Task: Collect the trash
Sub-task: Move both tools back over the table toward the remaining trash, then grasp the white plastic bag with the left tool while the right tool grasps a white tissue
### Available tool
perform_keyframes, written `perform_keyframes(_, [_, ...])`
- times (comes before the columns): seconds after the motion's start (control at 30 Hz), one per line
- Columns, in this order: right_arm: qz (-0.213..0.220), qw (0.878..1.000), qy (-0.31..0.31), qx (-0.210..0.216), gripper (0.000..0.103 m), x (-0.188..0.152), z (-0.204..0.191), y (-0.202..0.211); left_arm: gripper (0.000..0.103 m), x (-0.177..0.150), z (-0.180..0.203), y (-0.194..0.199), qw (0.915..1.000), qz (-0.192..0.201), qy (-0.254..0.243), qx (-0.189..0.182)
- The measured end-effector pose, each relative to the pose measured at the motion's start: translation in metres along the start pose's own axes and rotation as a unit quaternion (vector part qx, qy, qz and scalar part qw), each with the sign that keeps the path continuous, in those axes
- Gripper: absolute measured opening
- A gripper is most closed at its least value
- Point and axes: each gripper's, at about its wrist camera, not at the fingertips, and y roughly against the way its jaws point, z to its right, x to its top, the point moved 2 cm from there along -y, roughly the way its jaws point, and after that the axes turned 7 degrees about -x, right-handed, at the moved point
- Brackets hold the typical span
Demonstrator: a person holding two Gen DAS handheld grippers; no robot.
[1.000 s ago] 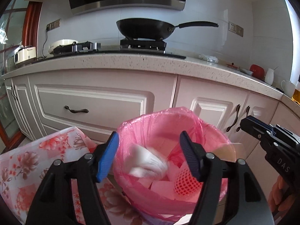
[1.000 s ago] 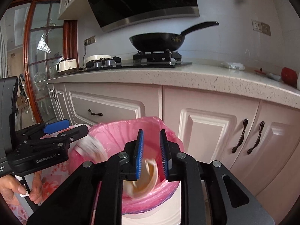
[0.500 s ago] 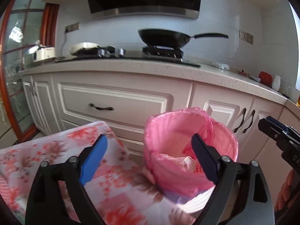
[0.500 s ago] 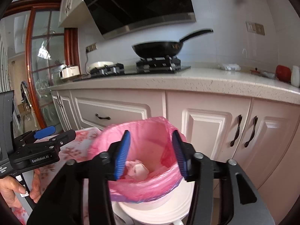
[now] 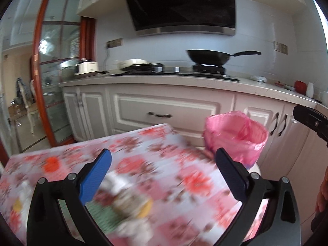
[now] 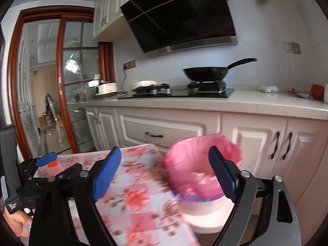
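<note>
A white bin lined with a pink bag (image 5: 235,137) stands beside the floral table (image 5: 155,151); it also shows in the right wrist view (image 6: 196,170) with pale trash inside. My left gripper (image 5: 164,176) is open and empty above the table, over blurred trash (image 5: 127,203) and an orange scrap (image 5: 52,163). My right gripper (image 6: 166,176) is open and empty, in front of the bin and the table's edge (image 6: 143,194). The left gripper shows at the left of the right wrist view (image 6: 49,164).
Cream cabinets (image 5: 164,110) and a stone counter (image 6: 246,102) run behind. A black wok (image 5: 211,56) sits on the hob. A glass door with a red frame (image 6: 65,82) stands at the left.
Both grippers dropped their trash into the bin and opened. Both have pulled back and swung left, so the table now fills the left wrist view.
</note>
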Motion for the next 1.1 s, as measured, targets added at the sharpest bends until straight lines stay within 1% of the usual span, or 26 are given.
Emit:
perform_keyframes(0.13, [-0.020, 1.000, 0.009, 0.021, 0.085, -0.018, -0.034, 0.012, 0.098, -0.022, -0.036, 0.042, 0.9992, -0.006, 0.024, 0.032])
perform_keyframes(0.17, [-0.026, 0.999, 0.013, 0.025, 0.085, -0.023, -0.040, 0.012, 0.098, -0.029, -0.047, 0.057, 0.9986, -0.004, 0.034, 0.041])
perform_keyframes(0.3, [-0.055, 0.997, 0.034, 0.048, 0.085, -0.046, -0.074, 0.012, 0.098, -0.047, -0.079, 0.100, 0.9961, 0.005, 0.055, 0.068])
perform_keyframes(0.5, [-0.102, 0.988, 0.081, 0.086, 0.085, -0.087, -0.129, 0.004, 0.098, -0.072, -0.113, 0.138, 0.9916, 0.004, 0.074, 0.106])
perform_keyframes(0.63, [-0.129, 0.981, 0.104, 0.104, 0.085, -0.109, -0.158, -0.007, 0.098, -0.082, -0.136, 0.149, 0.9869, 0.007, 0.089, 0.134])
perform_keyframes(0.77, [-0.146, 0.977, 0.109, 0.109, 0.085, -0.118, -0.176, -0.025, 0.098, -0.086, -0.157, 0.149, 0.9813, 0.009, 0.111, 0.157])
perform_keyframes(0.93, [-0.185, 0.971, 0.109, 0.106, 0.084, -0.124, -0.192, -0.055, 0.098, -0.095, -0.174, 0.144, 0.9772, -0.006, 0.124, 0.172])
perform_keyframes(1.03, [-0.198, 0.968, 0.114, 0.102, 0.082, -0.126, -0.200, -0.067, 0.098, -0.101, -0.179, 0.139, 0.9758, -0.016, 0.127, 0.177])
perform_keyframes(1.1, [-0.205, 0.966, 0.118, 0.101, 0.081, -0.127, -0.205, -0.074, 0.098, -0.104, -0.182, 0.133, 0.9748, -0.031, 0.125, 0.182])
